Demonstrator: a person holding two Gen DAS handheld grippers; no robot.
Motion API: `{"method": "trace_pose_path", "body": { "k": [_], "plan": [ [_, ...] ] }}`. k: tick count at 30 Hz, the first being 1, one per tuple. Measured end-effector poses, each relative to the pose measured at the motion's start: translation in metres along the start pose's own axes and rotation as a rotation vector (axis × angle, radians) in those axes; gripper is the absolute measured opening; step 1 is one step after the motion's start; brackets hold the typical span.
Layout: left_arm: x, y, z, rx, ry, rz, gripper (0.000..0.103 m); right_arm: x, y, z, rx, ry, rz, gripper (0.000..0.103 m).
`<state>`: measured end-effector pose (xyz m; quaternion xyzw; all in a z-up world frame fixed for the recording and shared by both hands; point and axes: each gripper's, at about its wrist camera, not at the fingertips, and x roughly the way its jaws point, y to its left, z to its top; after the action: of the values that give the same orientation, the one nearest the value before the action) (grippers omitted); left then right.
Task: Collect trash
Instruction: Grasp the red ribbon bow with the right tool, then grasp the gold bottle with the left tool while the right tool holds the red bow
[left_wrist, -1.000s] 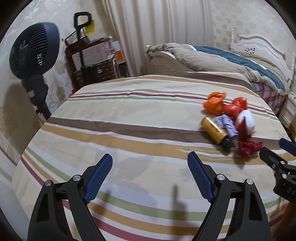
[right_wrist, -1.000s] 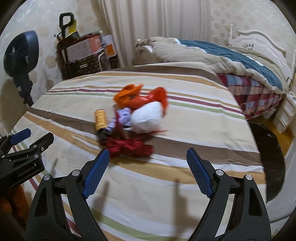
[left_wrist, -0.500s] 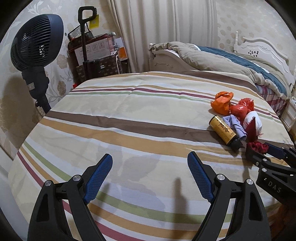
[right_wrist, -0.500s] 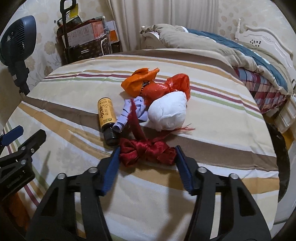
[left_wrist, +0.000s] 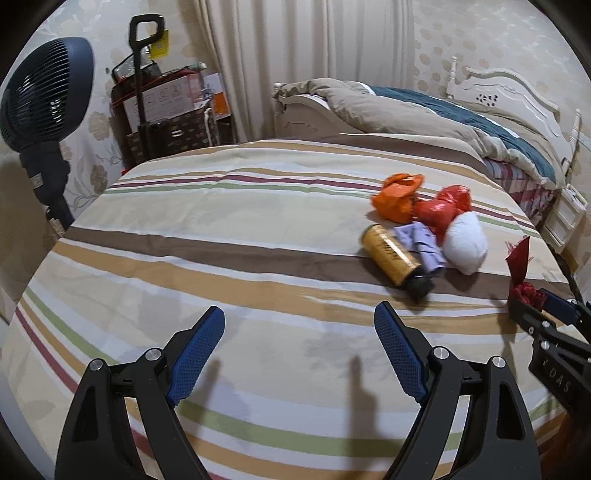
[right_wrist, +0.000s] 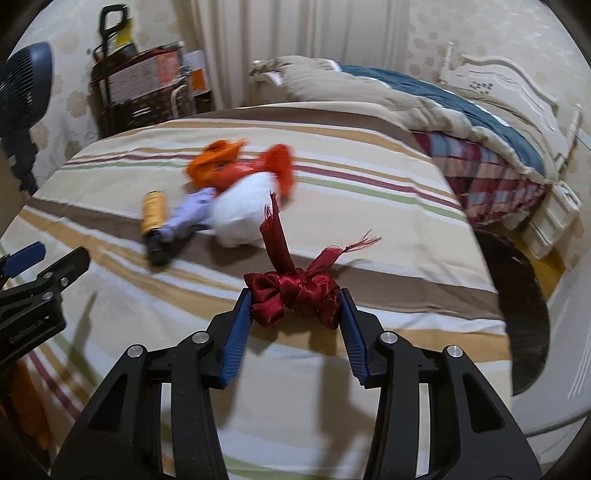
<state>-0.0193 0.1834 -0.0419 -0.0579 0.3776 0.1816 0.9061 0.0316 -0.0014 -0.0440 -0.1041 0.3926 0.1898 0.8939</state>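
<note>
On the bed's near right, the right gripper (right_wrist: 295, 308) fingers have just been closing, clamped on the ribbon (right_wrist: 295, 293); lift gently, keeping squeeze; left gripper (left_wrist: 299, 350) fingers apart, empty

place: home bedroom | signs: striped bedspread (left_wrist: 207, 236), white headboard (left_wrist: 509, 88), curtains (left_wrist: 295, 55), standing fan (left_wrist: 44, 107)
</note>
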Motion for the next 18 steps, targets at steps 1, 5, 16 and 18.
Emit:
{"method": "trace_pose_path", "body": {
  "k": [1, 5, 16, 18],
  "plan": [
    [0.001, -0.003, 0.000, 0.004, 0.001, -0.004, 0.083, 0.001, -0.009, 0.001, 0.017, 0.001, -0.010, 0.045],
    [0.005, -0.016, 0.005, 0.017, 0.000, -0.014, 0.083, 0.005, -0.035, 0.003, 0.069, 0.006, -0.033, 0.045],
    [0.027, -0.024, 0.026, -0.056, 0.018, -0.019, 0.083, 0.014, -0.065, 0.006, 0.113, 0.012, -0.023, 0.046],
    [0.029, -0.028, 0.027, -0.054, 0.018, -0.016, 0.083, 0.014, -0.065, 0.006, 0.112, 0.014, -0.019, 0.046]
  ]
}}
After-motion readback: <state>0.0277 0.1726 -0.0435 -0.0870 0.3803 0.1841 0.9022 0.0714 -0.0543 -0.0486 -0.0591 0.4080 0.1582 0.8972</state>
